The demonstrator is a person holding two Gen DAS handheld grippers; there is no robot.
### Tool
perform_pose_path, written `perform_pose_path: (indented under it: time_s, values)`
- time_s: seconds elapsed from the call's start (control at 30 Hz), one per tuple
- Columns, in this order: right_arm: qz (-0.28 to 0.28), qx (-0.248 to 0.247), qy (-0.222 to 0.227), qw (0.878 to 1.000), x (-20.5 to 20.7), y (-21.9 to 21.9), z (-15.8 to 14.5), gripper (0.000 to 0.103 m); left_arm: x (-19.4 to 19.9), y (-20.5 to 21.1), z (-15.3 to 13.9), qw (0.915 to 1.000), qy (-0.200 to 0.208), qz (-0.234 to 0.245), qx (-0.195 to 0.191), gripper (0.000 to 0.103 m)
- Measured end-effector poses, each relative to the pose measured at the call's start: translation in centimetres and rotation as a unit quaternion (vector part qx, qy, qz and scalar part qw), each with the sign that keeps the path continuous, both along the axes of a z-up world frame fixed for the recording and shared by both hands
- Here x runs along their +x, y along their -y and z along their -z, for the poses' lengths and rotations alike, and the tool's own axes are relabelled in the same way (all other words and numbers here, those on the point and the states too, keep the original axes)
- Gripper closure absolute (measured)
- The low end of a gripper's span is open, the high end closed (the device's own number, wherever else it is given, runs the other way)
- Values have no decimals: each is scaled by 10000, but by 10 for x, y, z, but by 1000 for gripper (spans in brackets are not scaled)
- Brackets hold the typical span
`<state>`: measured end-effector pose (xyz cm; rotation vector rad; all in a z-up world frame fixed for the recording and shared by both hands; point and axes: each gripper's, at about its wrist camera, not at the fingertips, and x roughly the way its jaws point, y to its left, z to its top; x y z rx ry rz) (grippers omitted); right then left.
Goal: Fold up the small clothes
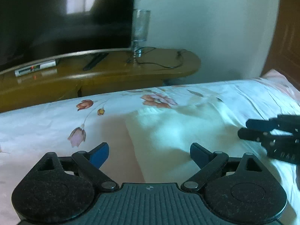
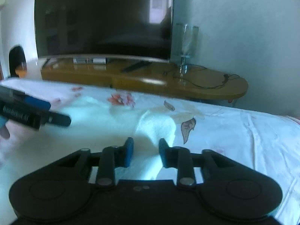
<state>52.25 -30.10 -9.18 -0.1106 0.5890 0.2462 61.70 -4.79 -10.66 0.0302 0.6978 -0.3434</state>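
Observation:
A pale white garment (image 1: 168, 131) lies rumpled on the floral bedsheet (image 1: 46, 123), blurred and washed out by light. My left gripper (image 1: 149, 150) hovers over its near left part, blue pads spread wide with nothing between them. My right gripper (image 1: 244, 128) comes in from the right edge of the left wrist view. In the right wrist view, the right gripper (image 2: 145, 144) is above the garment (image 2: 155, 125), jaws partly apart, no cloth pinched between the pads. The left gripper (image 2: 59, 112) shows at the left, held by a hand (image 2: 5, 131).
Beyond the bed's far edge stands a low wooden TV stand (image 1: 112, 75) with a dark television (image 1: 65, 18), a tall glass (image 1: 139, 31), a remote (image 1: 95, 61) and a cable (image 1: 165, 63). A wooden panel (image 1: 286, 37) rises at the right.

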Motion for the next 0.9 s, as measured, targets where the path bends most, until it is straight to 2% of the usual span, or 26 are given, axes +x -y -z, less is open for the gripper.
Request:
perform_pose_path:
  time_s: [0.1,0.17,0.2,0.27,0.33,0.43,0.53,0.6,0.7,0.73,0.8,0.83,0.9]
  values:
    - [-20,47,-57,10000,-21,0,-6,68,-20,0,-1,9996,-262,-1,-146,10]
    - [31,161,-161,9997,-29,-1,-6,55,-27,6,6,9992,-405,-61,-42,10]
    - [51,174,-226,9996,-31,-2,-5,54,-28,6,12,9990,-443,-79,-19,10]
    - [142,10,-435,9990,-28,-6,5,55,-30,6,18,9989,-418,-173,-84,8]
    - [274,235,-499,9981,-25,-3,10,53,-30,5,21,9990,-378,-226,-66,4]
    - [427,434,-523,9968,-28,4,13,46,-32,8,19,9990,-367,-240,19,4]
    - [562,860,-603,9929,-35,17,7,46,-39,10,7,9991,-311,-235,153,4]
    - [429,1238,-595,9896,-47,29,0,46,-51,10,-2,9994,-229,-114,219,4]
    - [291,2120,-832,9733,-60,54,-3,46,-66,5,-7,9995,-157,39,260,4]
    - [313,2371,-937,9665,-62,63,-2,46,-68,-1,-7,9997,-228,51,109,4]
    - [402,2883,-1154,9497,-67,83,3,45,-68,-19,-3,9974,-455,99,-551,5]
    - [410,3143,-1254,9401,-68,92,7,44,-64,-30,2,9929,-682,125,-962,11]
    - [437,3750,-1574,9125,-65,109,20,42,-54,-50,16,9746,-1172,4,-1906,17]
